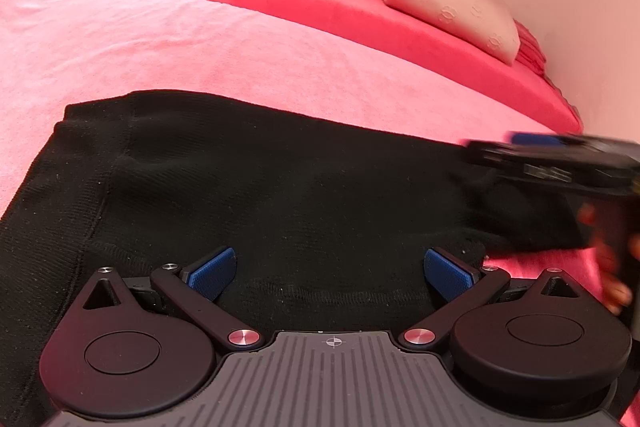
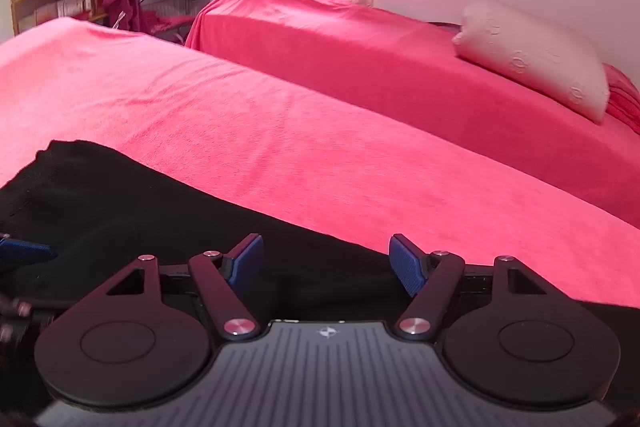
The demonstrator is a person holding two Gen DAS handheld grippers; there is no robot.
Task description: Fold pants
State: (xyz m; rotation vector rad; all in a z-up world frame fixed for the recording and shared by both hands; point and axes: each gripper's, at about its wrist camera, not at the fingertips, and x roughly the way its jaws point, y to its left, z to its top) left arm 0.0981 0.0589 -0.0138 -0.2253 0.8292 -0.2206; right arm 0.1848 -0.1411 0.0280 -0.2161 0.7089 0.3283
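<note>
Each gripper [image 1: 330, 273] [image 2: 326, 265] is matte black with blue ribbed pads, silver screws, perhaps grey ridged housing.

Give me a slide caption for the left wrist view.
Left gripper open above black pants spread on a pink bedspread, right gripper at the far end.

Beyond the black pants [image 1: 280, 187], the near bed's [image 2: 240, 131] pink cover lies bare and wide. The right tool [image 1: 560, 163] crosses the pants' right end. A pillow [image 2: 536, 55] sits on the far bed [image 2: 360, 39].
</note>
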